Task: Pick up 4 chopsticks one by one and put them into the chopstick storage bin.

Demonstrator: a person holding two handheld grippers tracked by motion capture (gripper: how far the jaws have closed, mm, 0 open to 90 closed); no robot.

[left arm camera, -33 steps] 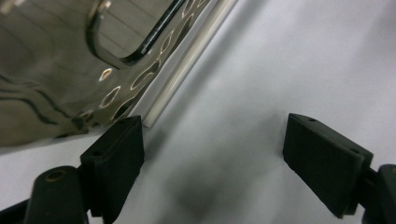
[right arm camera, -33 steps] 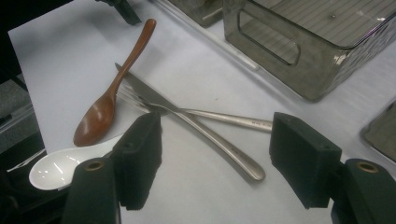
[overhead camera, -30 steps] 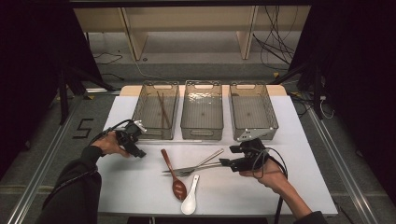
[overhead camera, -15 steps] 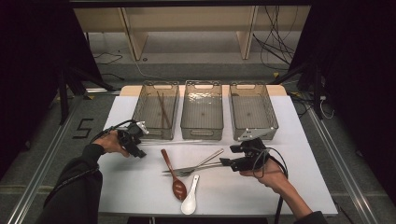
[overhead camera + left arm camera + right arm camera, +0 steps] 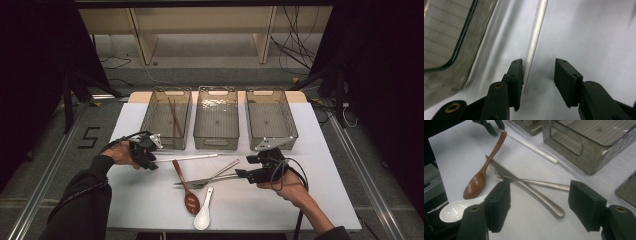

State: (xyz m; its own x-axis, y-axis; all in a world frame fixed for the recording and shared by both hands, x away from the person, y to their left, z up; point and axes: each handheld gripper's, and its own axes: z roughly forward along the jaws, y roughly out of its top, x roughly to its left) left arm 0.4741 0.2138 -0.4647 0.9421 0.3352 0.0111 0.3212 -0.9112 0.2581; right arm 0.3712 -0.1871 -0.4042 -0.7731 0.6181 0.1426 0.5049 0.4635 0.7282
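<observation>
White and glossy, the chopstick (image 5: pixel 535 37) lies flat on the table (image 5: pixel 330 165), just in front of the left bin (image 5: pixel 167 120), its near end between the jaws of my left gripper (image 5: pixel 538 77). Those jaws have just been closing around it: one pad (image 5: pixel 517 75) is at the stick's side, the other stands clear, so I have no grip yet. I judge it light, stiff and slippery, likely plastic or glazed ceramic, and prone to roll or squirt out of a pinch. I would take it a little way in from this end, squarely across the pads, so it does not pivot when lifted.

Dark chopsticks (image 5: pixel 173 117) already lie in the left bin. The middle bin (image 5: pixel 216 120) and right bin (image 5: pixel 270 117) look bare.

My right gripper (image 5: pixel 539 206) hovers with jaws wide apart over the crossed metal fork (image 5: pixel 541 183) and knife (image 5: pixel 524 185), holding nothing. Beside them lie a brown wooden spoon (image 5: pixel 186 187) and a white ceramic spoon (image 5: pixel 202 217).

Only one mark is readable: a "5" (image 5: pixel 89 137) taped on the floor left of the table. I see no brands or labels on the utensils or bins.
</observation>
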